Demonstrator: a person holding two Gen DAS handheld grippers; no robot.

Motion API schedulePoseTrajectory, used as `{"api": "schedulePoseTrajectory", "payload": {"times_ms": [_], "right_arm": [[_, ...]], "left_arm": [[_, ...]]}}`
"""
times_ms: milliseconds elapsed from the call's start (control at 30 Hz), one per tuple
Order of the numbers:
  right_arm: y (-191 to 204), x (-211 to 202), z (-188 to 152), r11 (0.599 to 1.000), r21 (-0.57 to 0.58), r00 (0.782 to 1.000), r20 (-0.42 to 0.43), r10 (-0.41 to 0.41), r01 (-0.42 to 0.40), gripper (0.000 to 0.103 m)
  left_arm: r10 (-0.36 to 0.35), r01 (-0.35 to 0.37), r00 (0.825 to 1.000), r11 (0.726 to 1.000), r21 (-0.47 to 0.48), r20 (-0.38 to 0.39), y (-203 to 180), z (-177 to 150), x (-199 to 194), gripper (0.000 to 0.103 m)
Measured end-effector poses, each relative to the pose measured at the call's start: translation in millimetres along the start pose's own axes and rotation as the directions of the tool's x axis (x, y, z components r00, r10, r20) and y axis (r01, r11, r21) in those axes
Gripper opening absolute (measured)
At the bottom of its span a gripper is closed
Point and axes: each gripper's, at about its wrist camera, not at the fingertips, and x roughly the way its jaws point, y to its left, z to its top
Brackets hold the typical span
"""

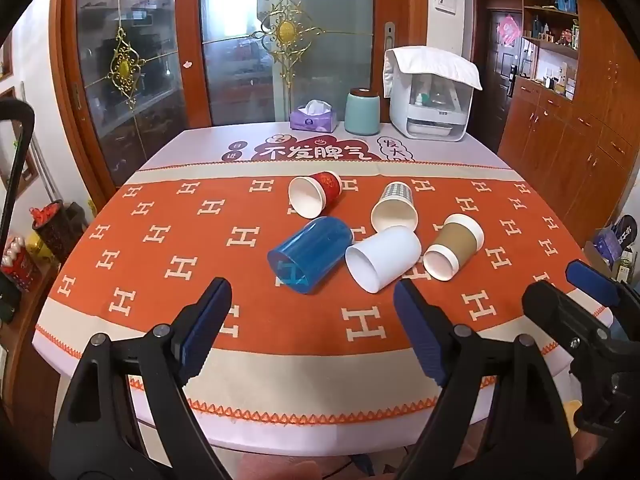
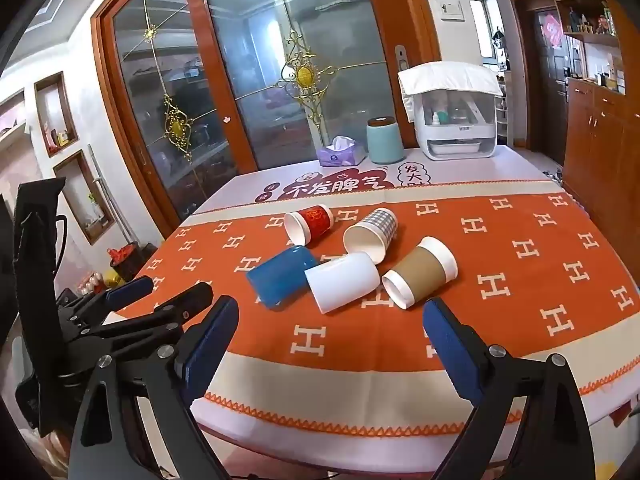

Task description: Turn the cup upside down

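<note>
**Five cups lying on their sides ahead of two open, empty claws**

Both claws hang over the near edge of the table (image 1: 168, 148), which is covered by an orange cloth (image 1: 160, 248) patterned with white H shapes. The left claw (image 1: 312, 316) has its jaws spread wide, with nothing between its blue pads (image 1: 204, 320). The right claw (image 2: 330, 330) is likewise wide open and holds nothing. In the left wrist view the right claw appears at the right edge of the frame; in the right wrist view the left claw (image 2: 160, 292) appears low at the left, its jaws apart.

All five cups lie tipped over in a cluster straight ahead of both claws, beyond the fingertips and untouched.

- Blue cup (image 1: 310, 254): nearest the left claw, just ahead of the gap between its jaws, mouth towards the claw.
- White cup (image 1: 384, 258): just right of the blue cup and touching it, mouth towards the claw; in the right wrist view it lies just ahead of that claw's gap.
- Brown cup (image 1: 454, 246): right of the white cup, with white bands at both ends; ahead of the right claw's right jaw.
- Checked cup (image 1: 394, 206): behind the white cup, farther from the claws.
- Red cup (image 1: 316, 192): farthest back, left of the checked cup.

Well beyond the cups, at the table's far edge, stand a tissue box (image 1: 312, 118), a pale green canister (image 1: 362, 112) and a white appliance (image 1: 434, 100) draped with a white cloth.
</note>
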Motion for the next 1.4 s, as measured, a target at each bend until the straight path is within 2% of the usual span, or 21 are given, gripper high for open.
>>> {"api": "schedulePoseTrajectory", "payload": {"times_ms": [133,267,700,1400], "right_arm": [[1.1,1.4,-0.2,1.0,-0.006,1.0,-0.002,0.0,0.0,0.095],[1.0,0.6,0.1,1.0,-0.01,1.0,0.0,0.004,-0.004,0.095],[1.6,2.7,-1.2,1.0,-0.017,1.0,-0.006,-0.01,0.009,0.095],[2.1,5.1,-0.5,1.0,-0.017,1.0,-0.006,-0.012,0.012,0.095]], "left_arm": [[-0.015,0.015,1.0,1.0,-0.003,-0.008,1.1,-0.2,1.1,0.081],[-0.024,0.024,1.0,1.0,-0.005,-0.016,5.9,13.4,-1.1,0.081],[-0.063,0.063,0.998,0.998,0.002,0.014,1.8,-1.4,-3.0,0.081],[-0.074,0.074,0.997,0.997,0.013,0.022,-1.2,-4.7,-1.6,0.08]]}}
